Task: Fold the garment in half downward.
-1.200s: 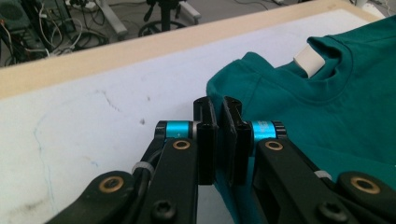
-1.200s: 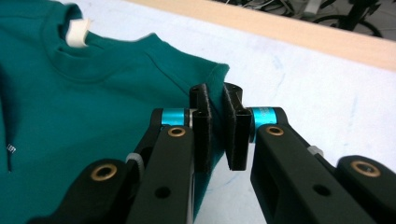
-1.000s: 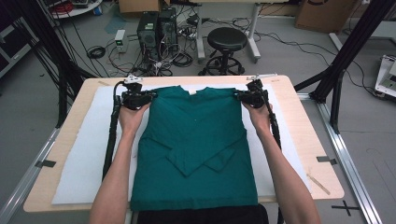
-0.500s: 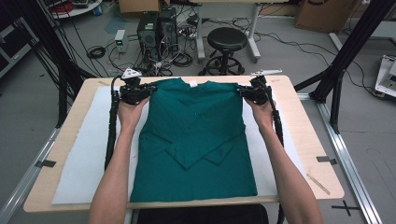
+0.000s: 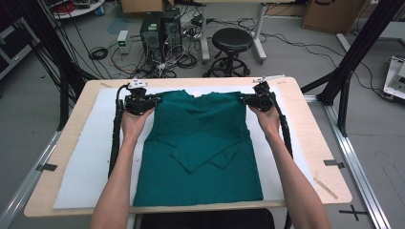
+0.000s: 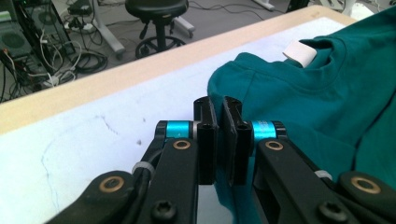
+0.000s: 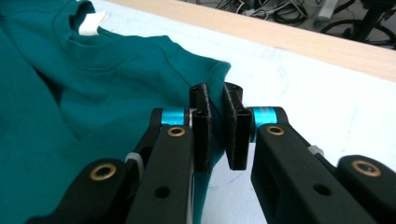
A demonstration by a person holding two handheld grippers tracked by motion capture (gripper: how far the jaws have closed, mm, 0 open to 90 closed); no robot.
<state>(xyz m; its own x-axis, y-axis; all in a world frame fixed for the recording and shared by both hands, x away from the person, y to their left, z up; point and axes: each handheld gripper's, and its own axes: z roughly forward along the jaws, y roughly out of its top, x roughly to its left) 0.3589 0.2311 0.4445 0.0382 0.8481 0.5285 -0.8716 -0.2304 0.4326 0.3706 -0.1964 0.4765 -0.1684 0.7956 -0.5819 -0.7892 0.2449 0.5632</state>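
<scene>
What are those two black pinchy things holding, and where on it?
Both hold the green shirt: the left gripper pinches one shoulder edge, the right gripper the other, jaws shut on the cloth.

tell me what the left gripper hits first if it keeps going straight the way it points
The left gripper is shut on the shirt shoulder. Straight ahead lies bare white mat, then the table edge; nothing else seems to stand in that line.

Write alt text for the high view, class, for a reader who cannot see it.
A person's two claws, left claw and right claw, pinch the shoulders of a green shirt spread on a white mat, sleeves folded across its front.
</scene>
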